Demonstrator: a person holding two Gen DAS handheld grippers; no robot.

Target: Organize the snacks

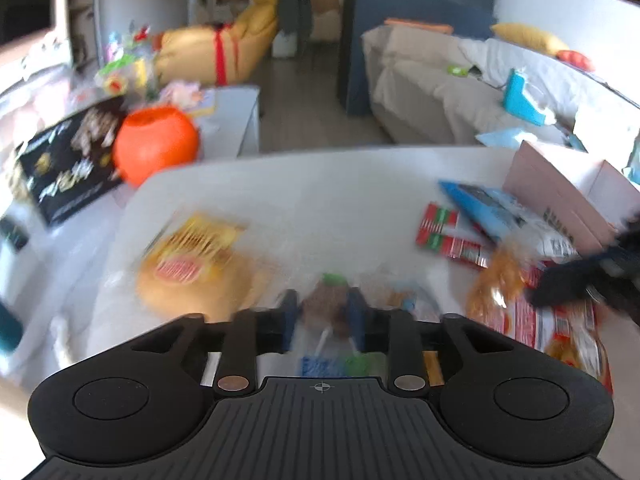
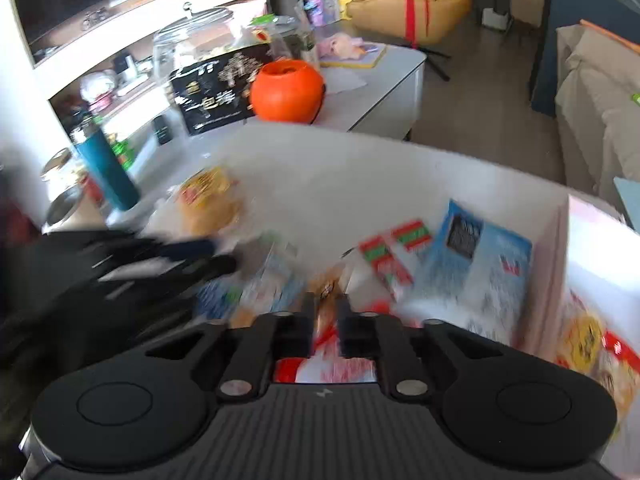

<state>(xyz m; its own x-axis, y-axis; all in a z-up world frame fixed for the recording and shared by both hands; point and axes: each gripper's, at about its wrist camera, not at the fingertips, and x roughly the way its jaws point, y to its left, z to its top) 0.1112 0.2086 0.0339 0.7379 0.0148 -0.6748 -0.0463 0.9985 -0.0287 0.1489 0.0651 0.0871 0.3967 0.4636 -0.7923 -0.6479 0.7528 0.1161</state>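
left gripper (image 1: 322,312): jaws pinching clear brown-filled snack packet (image 1: 325,309) | right gripper (image 2: 323,317): jaws pinching orange-red crinkly snack bag (image 2: 326,300) | packet labels blurred

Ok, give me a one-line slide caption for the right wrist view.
Right claw closed on a red-and-white snack bag above the white table, blue packet and cardboard box ahead; motion-blurred.

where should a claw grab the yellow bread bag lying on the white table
Judging by its pose, grip the yellow bread bag at its clear, thinner far edge, coming from above; it lies flat on the white table with open tabletop beyond it. Blur hides finer detail.
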